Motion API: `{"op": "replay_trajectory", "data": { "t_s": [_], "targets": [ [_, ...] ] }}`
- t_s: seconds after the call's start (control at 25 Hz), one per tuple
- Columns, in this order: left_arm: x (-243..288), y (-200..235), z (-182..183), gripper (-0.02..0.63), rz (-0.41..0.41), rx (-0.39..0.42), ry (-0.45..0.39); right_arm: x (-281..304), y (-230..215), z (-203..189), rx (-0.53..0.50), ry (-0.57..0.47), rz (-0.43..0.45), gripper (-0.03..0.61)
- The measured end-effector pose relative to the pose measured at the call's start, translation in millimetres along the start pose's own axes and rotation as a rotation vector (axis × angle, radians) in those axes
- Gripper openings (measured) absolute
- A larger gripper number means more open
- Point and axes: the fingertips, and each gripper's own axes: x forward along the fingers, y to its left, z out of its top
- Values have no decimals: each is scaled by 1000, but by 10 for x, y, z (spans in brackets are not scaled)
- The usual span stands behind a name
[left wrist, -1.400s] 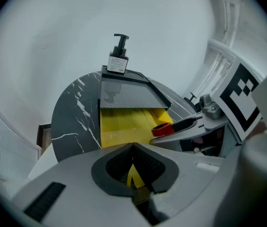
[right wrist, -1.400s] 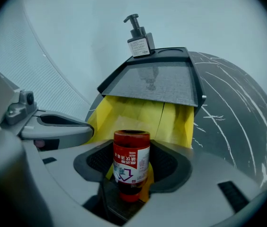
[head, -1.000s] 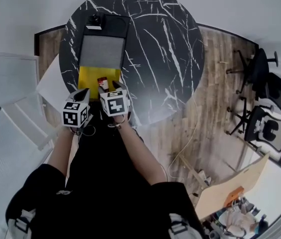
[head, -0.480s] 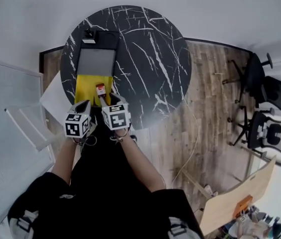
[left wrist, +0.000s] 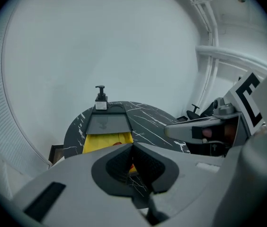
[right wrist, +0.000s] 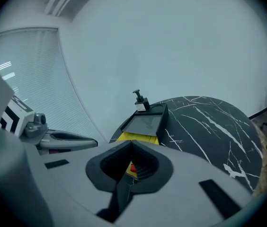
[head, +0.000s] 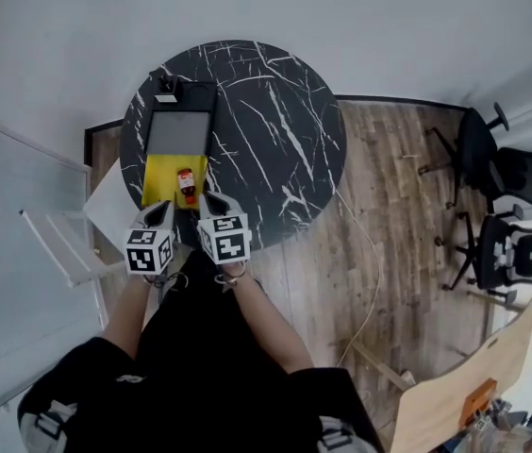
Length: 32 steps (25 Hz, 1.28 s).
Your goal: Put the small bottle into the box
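Observation:
The small bottle (head: 187,183), brown with a red cap, lies inside the yellow tray of the open box (head: 160,179) on the round black marble table (head: 266,130). The box's grey-lined black lid (head: 179,132) stands open behind it. My right gripper (head: 213,202) hangs just short of the box's near edge, shut and empty, clear of the bottle. My left gripper (head: 164,209) sits beside it on the left, also shut with nothing held. In the right gripper view the closed jaw tips (right wrist: 131,144) cover most of the yellow box (right wrist: 137,137).
A black pump dispenser (head: 165,90) stands at the table's far edge behind the lid. A white frame (head: 63,243) stands on the floor at the left. Office chairs (head: 511,215) and a wooden board (head: 464,385) are off to the right on the wood floor.
Both grippers have drawn back from the box toward the person. The right gripper's jaws, open at the bottle before, are now closed; the bottle stays lying in the box.

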Motion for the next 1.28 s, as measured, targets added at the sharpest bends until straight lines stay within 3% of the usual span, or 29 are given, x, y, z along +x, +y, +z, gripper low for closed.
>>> {"op": "replay_trajectory", "data": {
  "t_s": [0.32, 0.52, 0.8, 1.28],
  "targets": [
    [-540, -301, 302, 0, 12, -35, -137, -645, 304, 476, -123, -179, 30, -5],
    [-972, -477, 491, 0, 42, -2, -229, -1239, 523, 878, -214, -329, 26, -5],
    [-1501, -876, 996, 0, 66, 103, -461, -2039, 676, 1331, -346, -542, -18, -5],
    [-1774, -1190, 944, 0, 49, 114, -504, -2482, 759, 1252, -348, -614, -31, -5]
  ]
}}
